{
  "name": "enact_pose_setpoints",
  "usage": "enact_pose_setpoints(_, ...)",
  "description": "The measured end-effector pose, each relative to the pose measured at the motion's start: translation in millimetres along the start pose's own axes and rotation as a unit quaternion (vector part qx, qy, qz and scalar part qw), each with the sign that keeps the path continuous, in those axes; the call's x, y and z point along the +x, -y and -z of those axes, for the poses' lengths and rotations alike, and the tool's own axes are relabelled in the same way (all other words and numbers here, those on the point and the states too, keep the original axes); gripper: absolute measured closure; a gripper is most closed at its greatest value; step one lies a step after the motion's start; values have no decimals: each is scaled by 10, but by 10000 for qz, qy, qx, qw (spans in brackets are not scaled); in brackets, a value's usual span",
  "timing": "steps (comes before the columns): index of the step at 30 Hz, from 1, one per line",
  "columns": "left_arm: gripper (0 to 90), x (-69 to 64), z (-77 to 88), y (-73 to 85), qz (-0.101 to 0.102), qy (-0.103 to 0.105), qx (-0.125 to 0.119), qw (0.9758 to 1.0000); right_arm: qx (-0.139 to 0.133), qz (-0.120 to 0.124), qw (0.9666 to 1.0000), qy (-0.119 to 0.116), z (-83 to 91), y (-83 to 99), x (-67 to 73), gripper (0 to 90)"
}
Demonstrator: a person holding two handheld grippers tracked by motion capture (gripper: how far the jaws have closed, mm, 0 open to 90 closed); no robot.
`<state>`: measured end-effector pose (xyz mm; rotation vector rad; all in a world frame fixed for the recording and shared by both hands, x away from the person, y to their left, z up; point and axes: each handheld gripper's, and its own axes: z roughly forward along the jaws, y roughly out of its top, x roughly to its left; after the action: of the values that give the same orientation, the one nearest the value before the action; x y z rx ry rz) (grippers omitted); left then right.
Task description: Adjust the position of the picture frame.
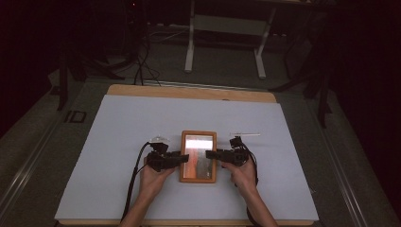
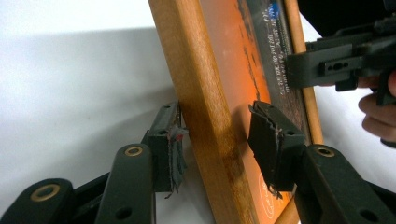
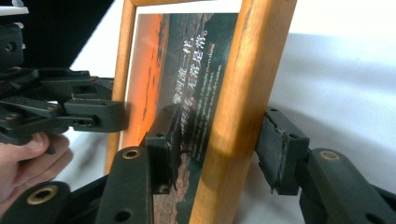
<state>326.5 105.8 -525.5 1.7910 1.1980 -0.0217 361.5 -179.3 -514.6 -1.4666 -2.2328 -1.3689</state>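
Picture frame (image 1: 198, 156) lies flat btwn both tongs, long axis running away; left tongs (image 2: 217, 140) & right tongs (image 3: 222, 144) straddle its side rails, apart, not clamped.

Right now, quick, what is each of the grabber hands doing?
Left gripper: open, its jaws either side of the picture frame's left edge, a gap beside the wood.
Right gripper: open, its jaws either side of the right edge, not squeezing.

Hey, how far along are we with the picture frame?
Done: the wooden picture frame lies flat on the white mat. In hand: left gripper and right gripper each straddle a side rail, jaws seemingly not clamped. Left: probably clearing both grippers away.
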Motion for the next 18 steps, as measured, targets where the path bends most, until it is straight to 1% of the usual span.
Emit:
enact_pose_setpoints(1, 548, 24, -16, -1, 73, 33, 42, 10000, 16, -13, 10000, 46, -16, 5, -10, 523)
enact_pose_setpoints(3, 529, 68, -49, 2, 63, 84, 119, 9999, 35, -97, 9999, 118, -46, 16, -31, 519)
enact_pose_setpoints(5, 522, 104, -73, 3, 163, 139, 166, 9996, 48, -168, 9997, 158, -67, 28, -50, 521)
enact_pose_setpoints(7, 516, 125, -89, 2, 216, 177, 199, 9994, 81, -190, 9996, 197, -76, 38, -64, 522)
enact_pose_setpoints(10, 515, 139, -99, -4, 185, 225, 200, 9994, 77, -188, 9995, 221, -72, 44, -73, 523)
enact_pose_setpoints(12, 510, 136, -108, -18, 116, 221, 230, 9994, 72, -200, 9995, 230, -68, 47, -73, 523)
enact_pose_setpoints(15, 476, 92, -121, -36, -99, 64, 270, 9996, 60, -129, 9995, 264, -53, 60, -66, 526)
enact_pose_setpoints(18, 440, 69, -123, -35, -144, -62, 250, 9996, 60, -9, 9997, 217, -33, 101, -73, 519)
